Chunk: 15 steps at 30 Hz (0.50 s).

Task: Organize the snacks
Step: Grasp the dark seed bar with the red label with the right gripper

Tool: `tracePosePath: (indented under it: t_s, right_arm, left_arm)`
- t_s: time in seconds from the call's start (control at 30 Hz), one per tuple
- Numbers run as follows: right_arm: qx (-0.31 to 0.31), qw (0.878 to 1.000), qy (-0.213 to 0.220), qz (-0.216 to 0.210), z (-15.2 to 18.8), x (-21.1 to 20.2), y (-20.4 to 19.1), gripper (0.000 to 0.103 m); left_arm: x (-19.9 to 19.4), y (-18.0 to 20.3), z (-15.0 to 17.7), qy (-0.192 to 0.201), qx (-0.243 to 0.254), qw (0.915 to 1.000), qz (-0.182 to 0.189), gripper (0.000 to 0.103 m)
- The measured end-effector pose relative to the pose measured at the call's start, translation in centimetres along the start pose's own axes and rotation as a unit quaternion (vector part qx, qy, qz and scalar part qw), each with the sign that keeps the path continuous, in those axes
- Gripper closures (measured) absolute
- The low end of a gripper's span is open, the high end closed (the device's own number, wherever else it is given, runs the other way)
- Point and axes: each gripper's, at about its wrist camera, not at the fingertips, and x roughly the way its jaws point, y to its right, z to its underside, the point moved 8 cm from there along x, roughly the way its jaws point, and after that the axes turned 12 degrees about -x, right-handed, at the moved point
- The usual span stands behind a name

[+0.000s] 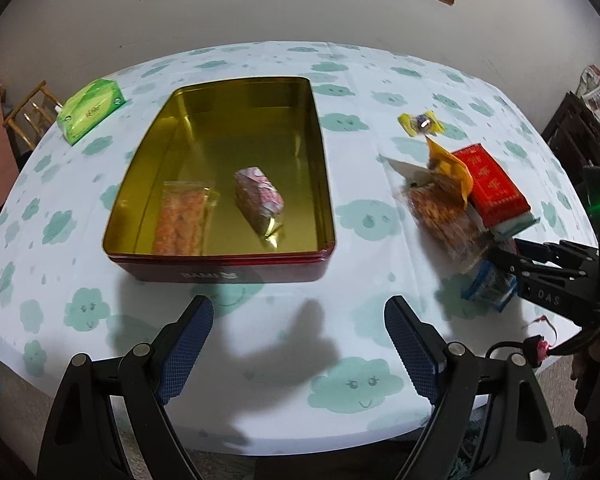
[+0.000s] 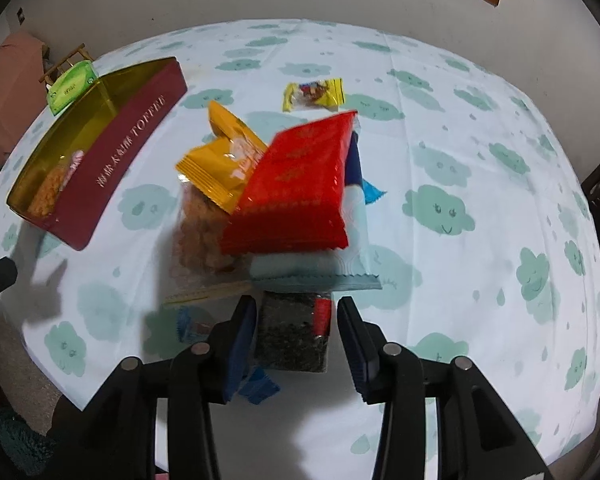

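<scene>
**Right gripper over the seaweed pack, pile stacked above it**

The right gripper (image 2: 296,336) hangs part-open with a dark seaweed pack (image 2: 296,332) sitting between its blue ribbed pads; I can't see either pad pressing on it, so I call that straddled, not held. The left gripper (image 1: 298,344) stands wide, nothing between its pads, hovering over the bench (image 1: 340,420) in front of the tin (image 1: 220,276).

Here's the danger: that seaweed pack is tucked under the edge of a loose heap. A pale blue packet (image 2: 320,272) overlaps its far end, a glossy red packet (image 2: 296,184) lies tilted on top, and yellow packets (image 2: 220,160) and a clear bag of orange crackers (image 2: 200,236) lean alongside. Pull the pack out and the slick wrappers could slide and scatter. The film is smooth, so a shallow pinch may slip.

The tin is a dark red, rigid rectangle with a mirror-gold inside, already holding a cracker bag (image 1: 182,220) and a pink wrapped snack (image 1: 260,196). One yellow candy (image 2: 314,94) lies apart, farther back. The cloud-print cloth is soft and creased.
</scene>
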Motion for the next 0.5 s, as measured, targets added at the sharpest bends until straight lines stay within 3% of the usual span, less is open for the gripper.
tracePosePath:
  t_s: [0.17, 0.5]
  right_arm:
    - [0.016, 1.0, 0.003, -0.018, 0.4, 0.2, 0.5, 0.067]
    - [0.026, 1.0, 0.011, -0.001, 2.0, -0.5, 2.9, 0.067]
  left_arm:
    - [0.6, 1.5, 0.8, -0.012, 0.016, 0.9997, 0.011, 0.018]
    - [2.0, 6.6, 2.7, -0.059, 0.048, 0.995, 0.065, 0.018]
